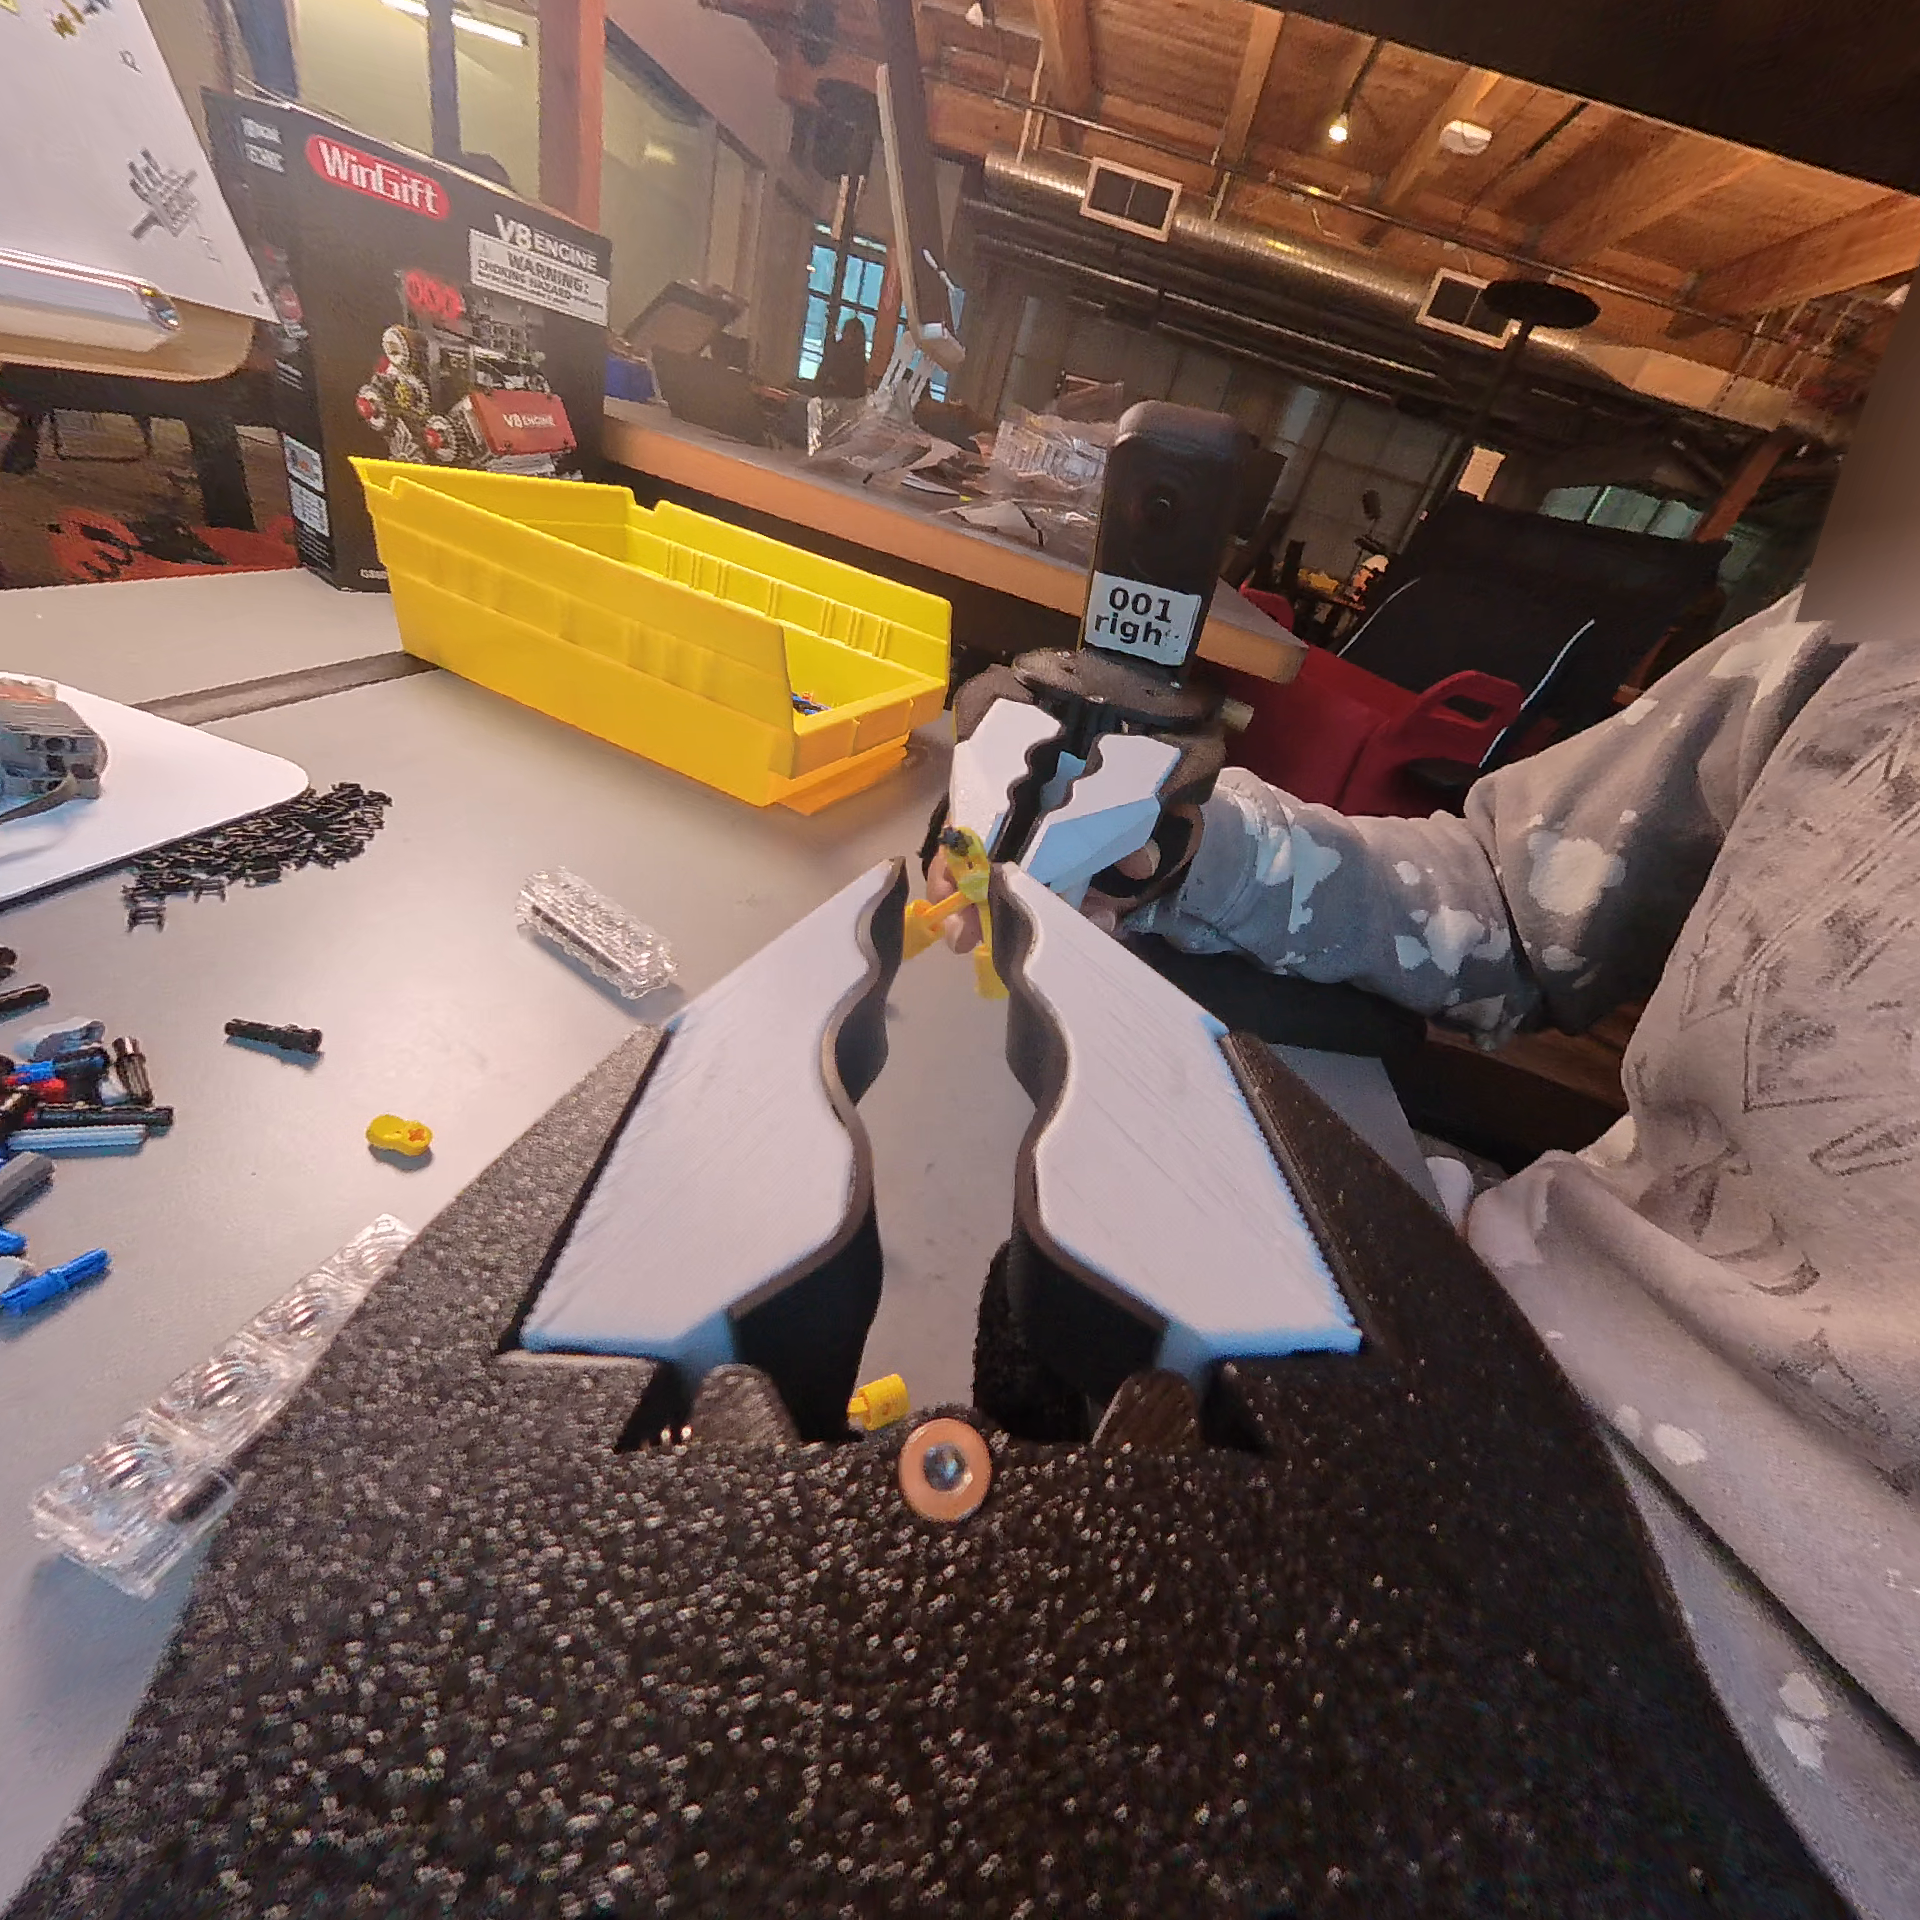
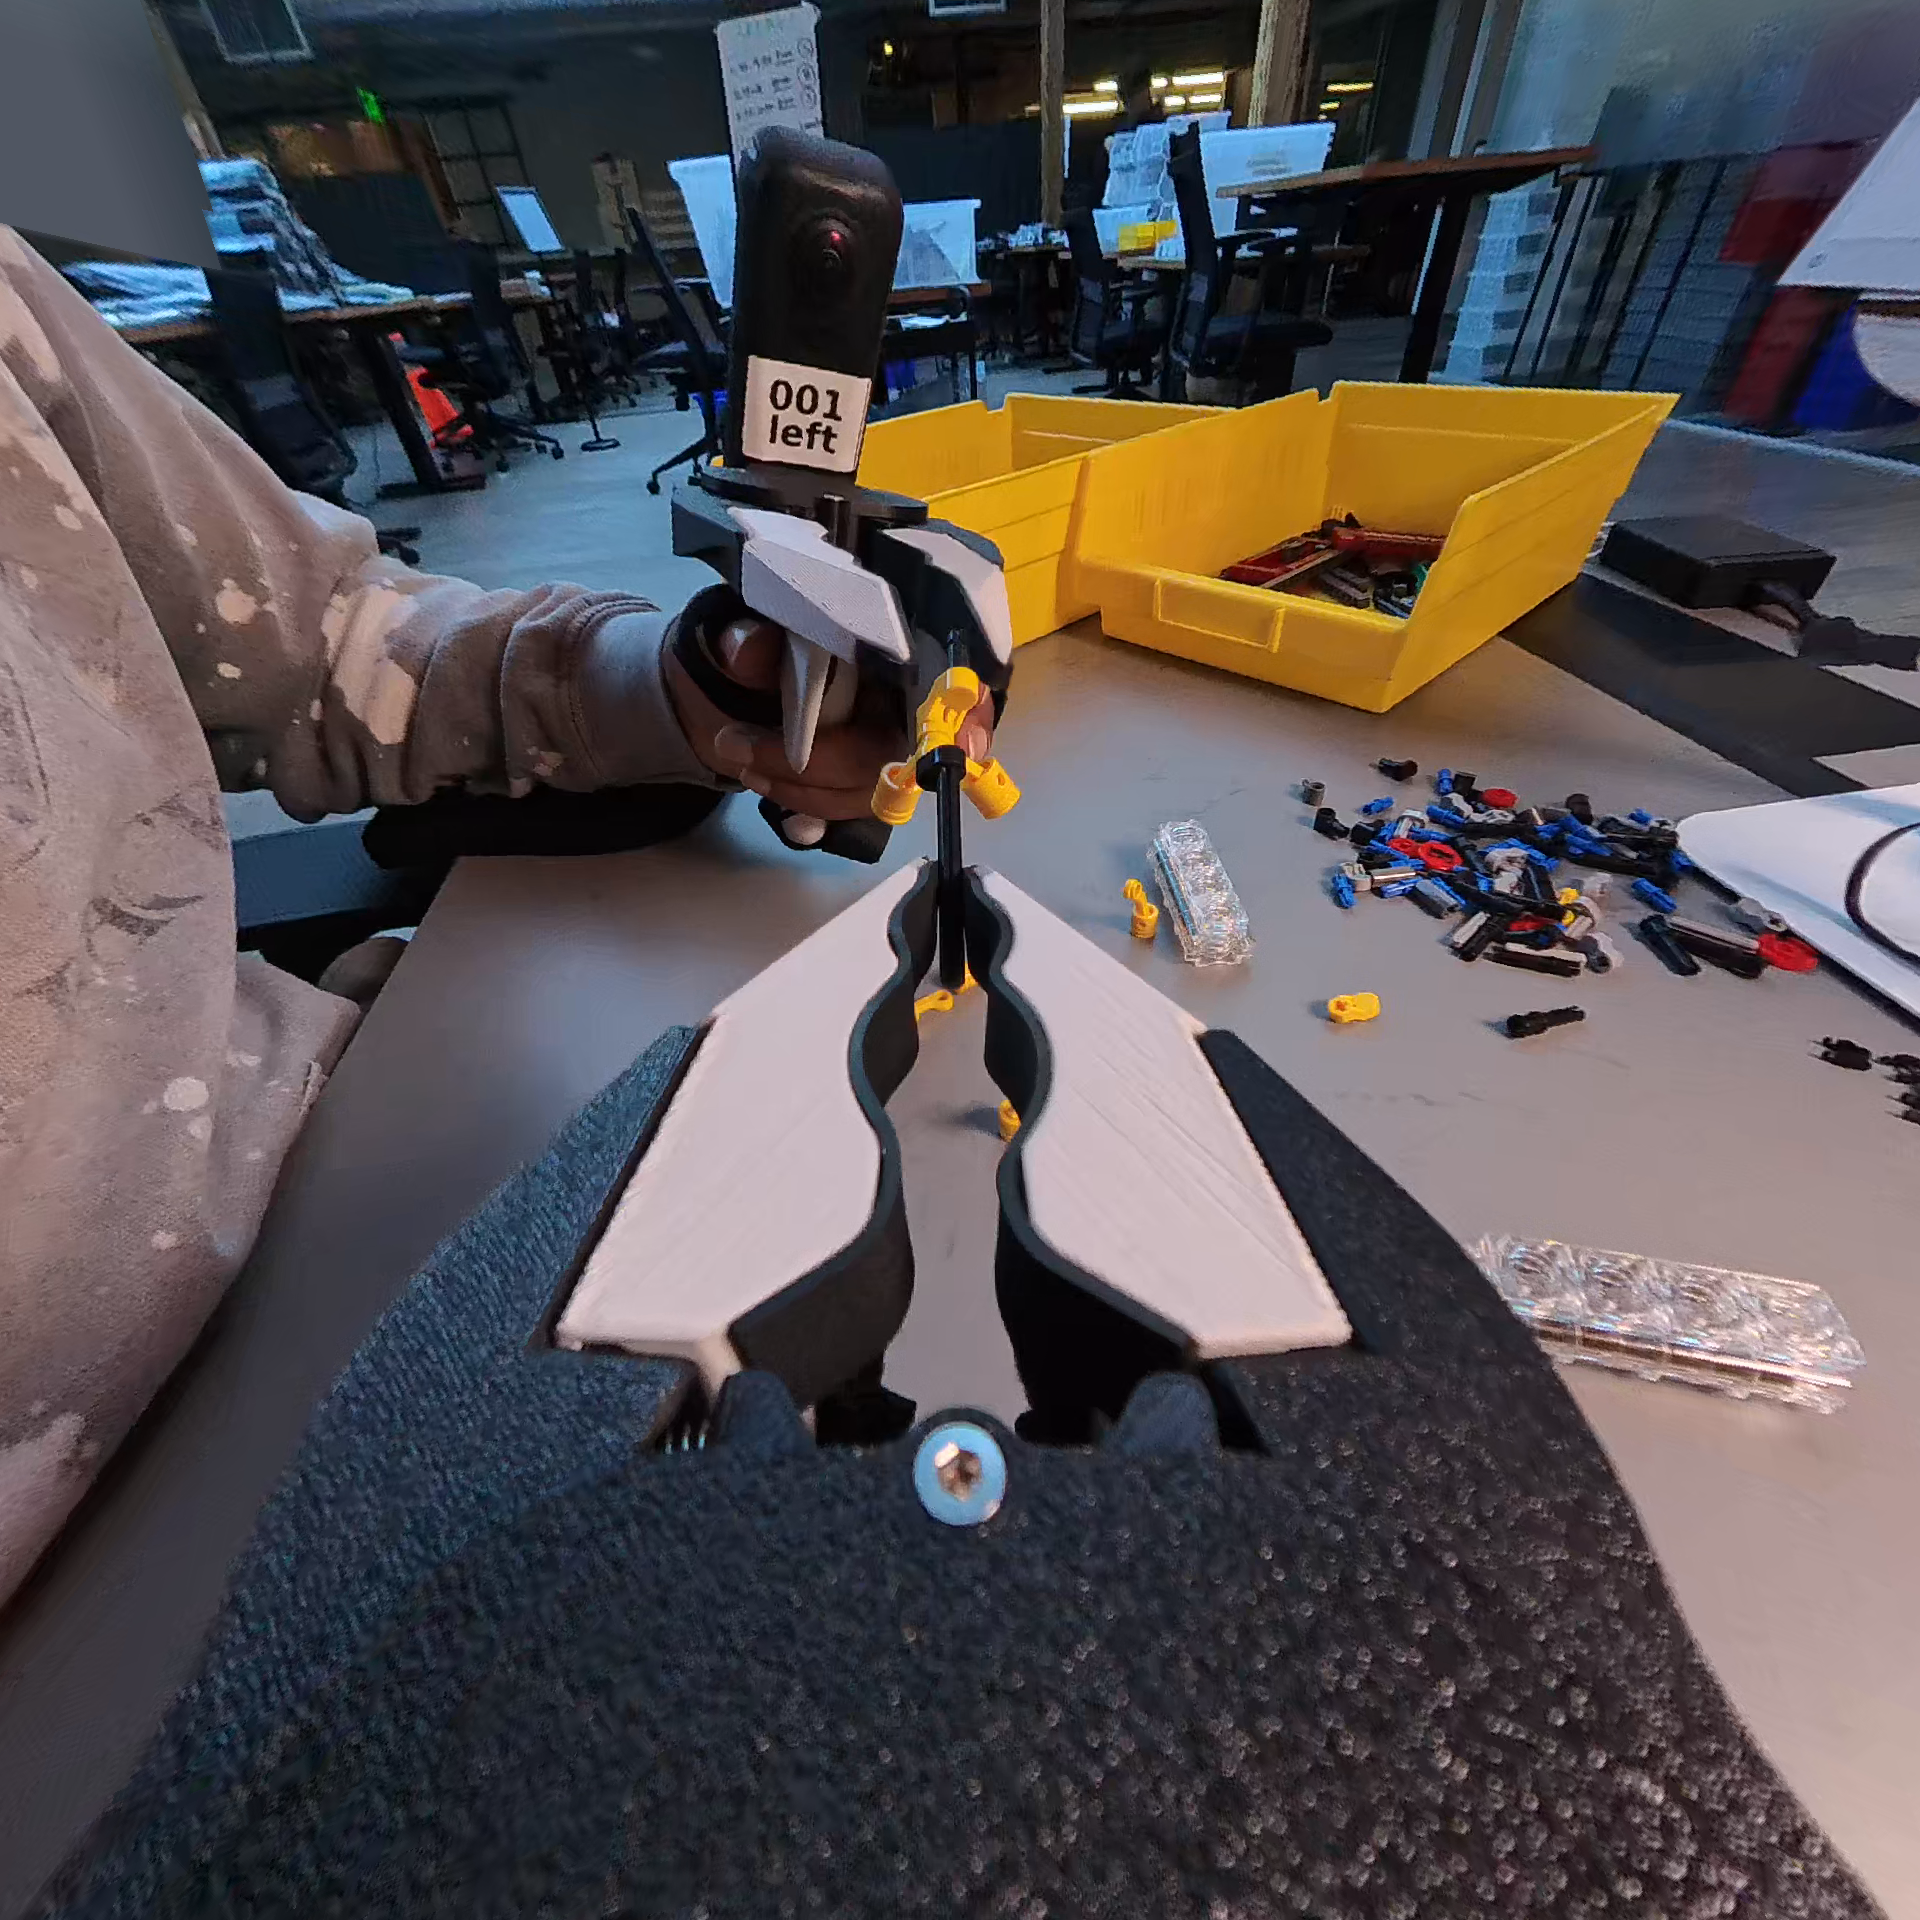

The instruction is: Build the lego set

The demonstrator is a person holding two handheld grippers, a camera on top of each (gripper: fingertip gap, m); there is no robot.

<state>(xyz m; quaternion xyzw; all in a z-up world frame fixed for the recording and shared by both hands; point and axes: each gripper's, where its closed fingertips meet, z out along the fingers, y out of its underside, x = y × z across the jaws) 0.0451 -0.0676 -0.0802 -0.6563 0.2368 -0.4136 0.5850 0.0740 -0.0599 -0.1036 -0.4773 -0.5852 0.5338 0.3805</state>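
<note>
The right gripper (image 2: 948,883) pinches a black rod (image 2: 950,831) strung with yellow pieces (image 2: 943,764); the left gripper (image 1: 948,883) nips the same cluster above the table (image 2: 1247,1122), its contact partly hidden

white-fingered claw (image 1: 945,883) on speckled black body, silver screw (image 1: 943,1469); bleach-spotted grey sleeve (image 1: 1351,883).

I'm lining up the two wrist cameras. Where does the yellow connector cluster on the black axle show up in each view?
Left wrist view: yellow connector cluster just above centre, at the tips of that view's own tongs.
Right wrist view: the cluster upper centre, beyond the near tongs, up the black axle.
Shared landmark: the loose yellow piece on the table.
</note>
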